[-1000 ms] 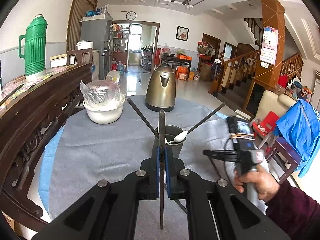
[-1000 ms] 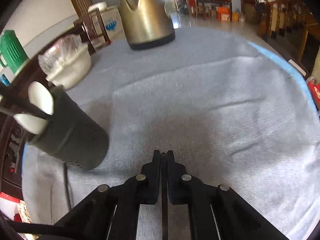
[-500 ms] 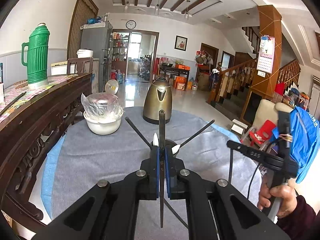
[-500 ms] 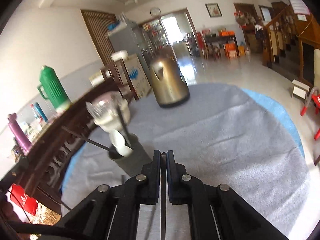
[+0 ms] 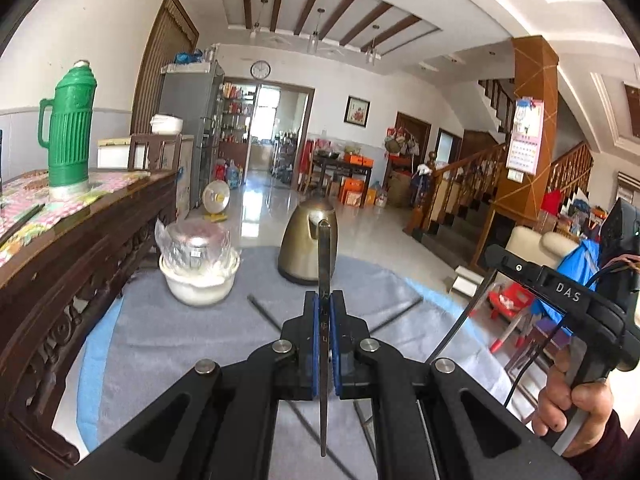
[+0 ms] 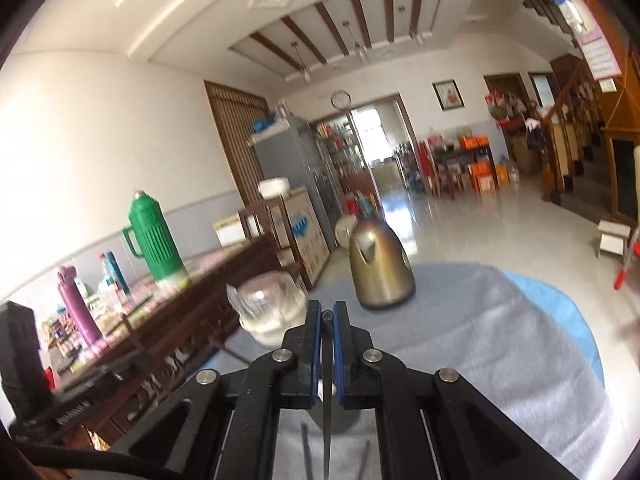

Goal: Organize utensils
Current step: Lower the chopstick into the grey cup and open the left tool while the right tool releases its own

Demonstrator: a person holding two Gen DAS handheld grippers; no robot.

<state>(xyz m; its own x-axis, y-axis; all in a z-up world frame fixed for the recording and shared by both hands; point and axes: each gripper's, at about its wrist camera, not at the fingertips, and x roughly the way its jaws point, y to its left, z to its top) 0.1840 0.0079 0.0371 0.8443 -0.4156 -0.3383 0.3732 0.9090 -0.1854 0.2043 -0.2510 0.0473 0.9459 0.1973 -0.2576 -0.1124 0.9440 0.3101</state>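
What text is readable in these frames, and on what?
"DAS": white letters on the black body of the right tool, seen from the left wrist.
Engraved marks on the metal utensil handle clamped in the left tool: too small to read.
Wall calendar: grid visible, digits unreadable.
Wall clock: numerals too small.
Blue-printed box: blurred.

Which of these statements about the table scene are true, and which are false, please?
1. The left gripper is shut on a thin metal utensil. True.
2. The kettle lies on its side. False: it stands upright on the grey cloth.
3. The white bowl is covered with clear plastic. True.
4. The green thermos stands on the grey cloth. False: it stands on the wooden sideboard.
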